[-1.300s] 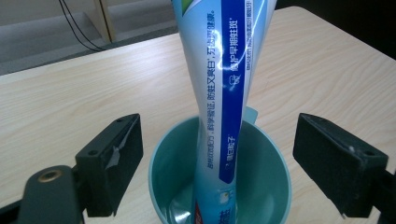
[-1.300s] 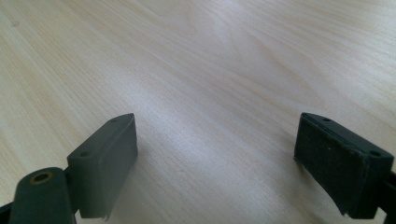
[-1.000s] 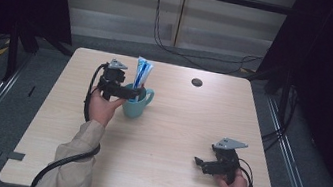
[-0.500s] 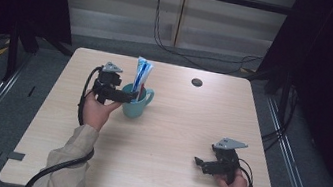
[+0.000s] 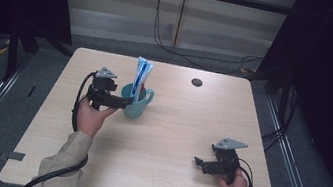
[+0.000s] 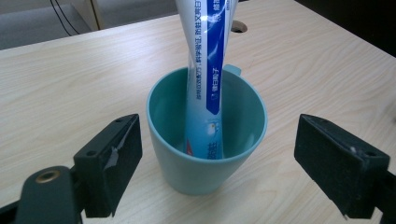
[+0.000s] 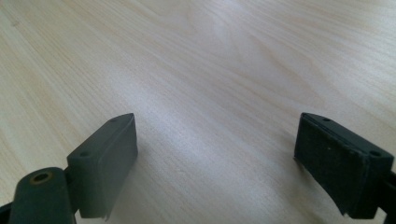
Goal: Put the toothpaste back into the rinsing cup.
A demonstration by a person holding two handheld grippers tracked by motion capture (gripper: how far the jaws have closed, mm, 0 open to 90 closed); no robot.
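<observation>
the left gripper (image 5: 120, 101) is hovering beside the cup (image 6: 207, 140), jaws apart, the tube (image 6: 208, 70) standing inside. it should be closing squarely on the cup wall, keeping it upright. the right gripper (image 5: 200, 162) is idling on the counter (image 5: 172, 140), jaws apart.

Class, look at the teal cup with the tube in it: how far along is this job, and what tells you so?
Done: the blue and white tube already stands in the teal cup, leaning on its rim. In hand: the left tool is open, its jaws either side of the cup and apart from it. The right tool waits open over bare table. Left: probably closing on the cup, or drawing away from it; the pictures cannot settle which.
</observation>
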